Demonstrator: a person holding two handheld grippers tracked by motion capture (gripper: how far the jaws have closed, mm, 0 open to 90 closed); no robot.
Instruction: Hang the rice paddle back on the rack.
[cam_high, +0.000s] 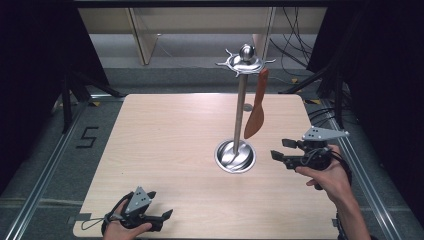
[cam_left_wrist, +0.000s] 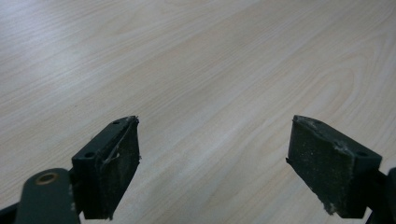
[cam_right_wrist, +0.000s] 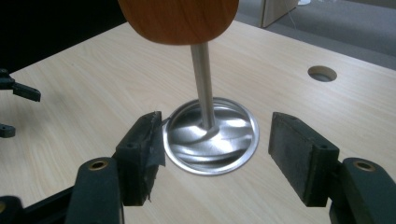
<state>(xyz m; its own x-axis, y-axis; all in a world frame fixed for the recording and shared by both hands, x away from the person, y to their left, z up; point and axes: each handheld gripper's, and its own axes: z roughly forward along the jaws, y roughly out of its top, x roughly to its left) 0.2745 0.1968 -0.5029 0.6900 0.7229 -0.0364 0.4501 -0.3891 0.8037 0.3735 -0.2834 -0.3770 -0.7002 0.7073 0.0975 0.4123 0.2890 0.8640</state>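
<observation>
A pale wood-grain desk with rounded corners and a small round cable hole carries a polished metal utensil stand: a shallow dished round base, a slim upright pole, and a spoked hook ring topped by a ball. A flat wooden spatula, reddish-brown and smooth, hangs from one hook, its rounded blade just ahead of and above the right gripper. That gripper's jaws are spread wide, holding nothing, the base between and just beyond them. The left gripper rests well apart near the desk's front edge, its worn padded jaws likewise spread over bare wood.
</observation>
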